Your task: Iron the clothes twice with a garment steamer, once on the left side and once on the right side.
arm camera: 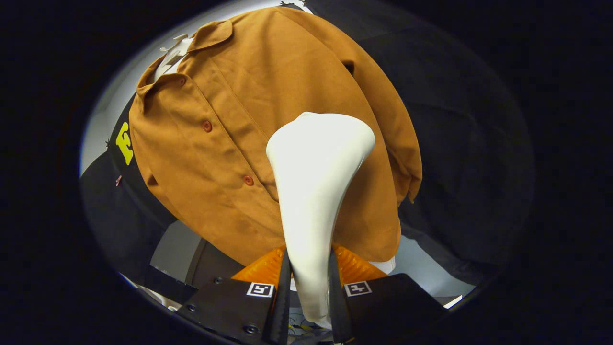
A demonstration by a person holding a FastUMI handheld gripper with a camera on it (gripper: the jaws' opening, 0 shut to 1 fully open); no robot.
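Note:
A brown button-up shirt hangs in front of me against the black cloth wall, its collar at the top and its button placket running down the middle. My gripper is shut on the handle of a white garment steamer. The steamer rises between the fingers, and its wide head lies over the shirt's panel to the right of the placket, about mid-height. Whether the head touches the fabric I cannot tell. The steamer hides part of the shirt's lower right front.
Black cloth hangs to the right of the shirt and behind it. A white hanger shows inside the collar. Below the hem lie a grey surface and a pale patch.

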